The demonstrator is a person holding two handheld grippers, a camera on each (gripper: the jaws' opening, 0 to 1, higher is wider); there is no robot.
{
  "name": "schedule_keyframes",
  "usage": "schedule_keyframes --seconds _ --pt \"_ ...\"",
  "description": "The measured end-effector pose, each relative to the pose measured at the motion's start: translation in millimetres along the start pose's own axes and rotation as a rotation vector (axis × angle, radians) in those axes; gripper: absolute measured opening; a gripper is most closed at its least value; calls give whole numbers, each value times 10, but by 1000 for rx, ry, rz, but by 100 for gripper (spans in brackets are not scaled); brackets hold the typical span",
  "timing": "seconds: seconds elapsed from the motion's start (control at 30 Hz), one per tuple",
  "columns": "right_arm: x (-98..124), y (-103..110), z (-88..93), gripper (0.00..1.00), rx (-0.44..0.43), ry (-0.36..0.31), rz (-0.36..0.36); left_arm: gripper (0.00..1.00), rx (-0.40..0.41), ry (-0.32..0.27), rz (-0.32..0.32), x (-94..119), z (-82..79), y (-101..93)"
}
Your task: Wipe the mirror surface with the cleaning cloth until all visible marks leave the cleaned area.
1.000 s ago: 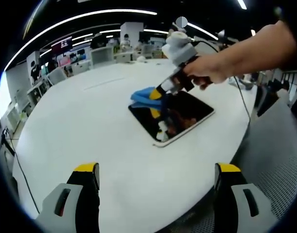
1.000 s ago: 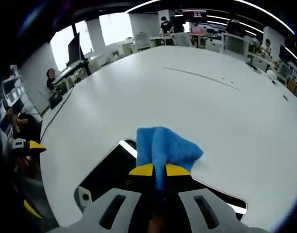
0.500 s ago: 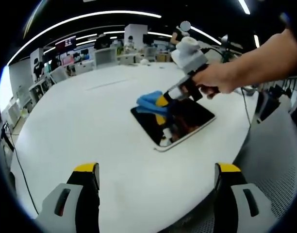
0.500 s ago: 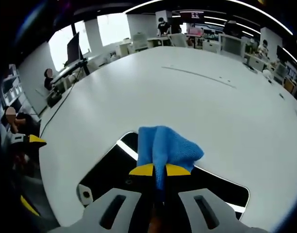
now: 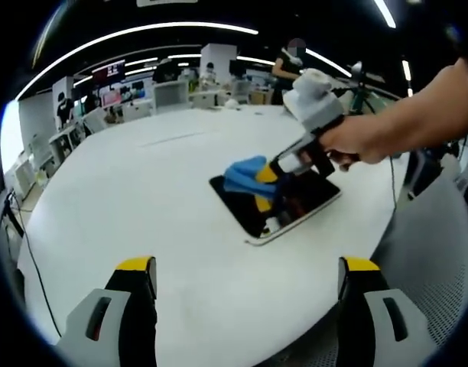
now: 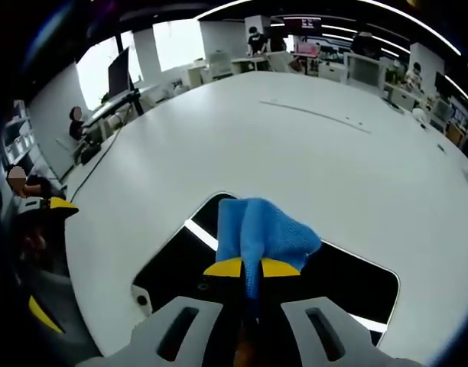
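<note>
Left gripper view: left gripper [image 5: 245, 306] hangs low at 6 o'clock over the white table [image 5: 127, 206], jaws spread wide with nothing between them, yellow tips well apart. Mirror [image 5: 276, 202] lies flat on the table just right of centre, at roughly 2 o'clock from that gripper, near the table's edge, dark glass with a pale frame. Right gripper [image 5: 274, 174] comes in from 3 o'clock in a person's hand [image 5: 356, 141] and holds the blue cleaning cloth [image 5: 245, 174] down on the mirror's far left part.

Right gripper view: right gripper [image 6: 251, 267] rises from 6 o'clock, yellow tips clamped together on the cleaning cloth [image 6: 263, 233]. Cloth bunches forward of the tips toward 12 o'clock and sits on the mirror [image 6: 180, 260], close to its far edge. Dark glass spreads to 8 and 4 o'clock of the cloth, with a bright strip reflected at 9 o'clock of the jaws. Marks on the glass: cannot tell. Table [image 6: 295, 153] runs off toward 12 o'clock. Left gripper's yellow tips [image 6: 54, 205] show at 9 o'clock, off the table edge.
</note>
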State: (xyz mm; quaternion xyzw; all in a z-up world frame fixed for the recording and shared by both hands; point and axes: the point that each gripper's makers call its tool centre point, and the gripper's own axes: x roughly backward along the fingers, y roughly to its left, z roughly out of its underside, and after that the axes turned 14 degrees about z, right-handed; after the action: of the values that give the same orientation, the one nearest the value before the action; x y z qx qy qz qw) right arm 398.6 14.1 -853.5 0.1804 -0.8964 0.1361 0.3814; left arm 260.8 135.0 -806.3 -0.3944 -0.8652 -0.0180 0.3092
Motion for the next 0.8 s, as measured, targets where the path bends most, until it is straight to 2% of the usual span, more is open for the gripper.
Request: schedule_keyframes --seconds 0.8 --pt "254 192 228 1 15 8 -7 99 -22 19 12 -14 21 -28"
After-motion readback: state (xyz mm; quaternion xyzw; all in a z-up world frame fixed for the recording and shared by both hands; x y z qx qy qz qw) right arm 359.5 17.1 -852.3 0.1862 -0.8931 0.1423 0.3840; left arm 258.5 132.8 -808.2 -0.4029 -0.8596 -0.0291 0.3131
